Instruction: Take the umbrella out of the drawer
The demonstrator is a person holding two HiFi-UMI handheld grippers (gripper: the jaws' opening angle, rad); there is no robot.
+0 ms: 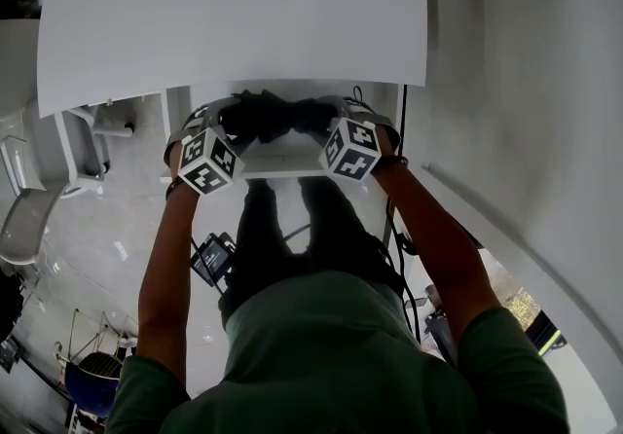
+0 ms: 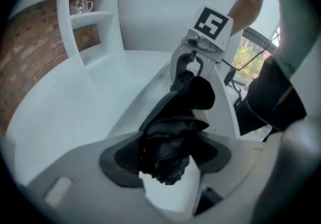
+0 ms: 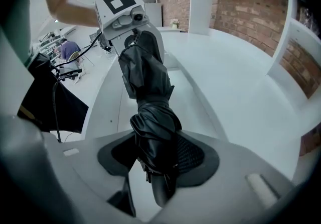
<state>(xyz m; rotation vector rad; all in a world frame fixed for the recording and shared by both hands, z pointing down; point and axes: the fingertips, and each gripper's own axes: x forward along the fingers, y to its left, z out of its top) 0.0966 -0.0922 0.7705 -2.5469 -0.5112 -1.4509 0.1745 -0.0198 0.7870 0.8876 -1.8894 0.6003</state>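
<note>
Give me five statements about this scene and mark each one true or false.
1. The left hand-held gripper and the right hand-held gripper each clamp one end of the umbrella. True.
2. The umbrella is red. False: it is black.
3. The umbrella is folded shut. True.
4. The tabletop is dark wood. False: the tabletop is white.
5. A glass mug stands on a shelf. True.
</note>
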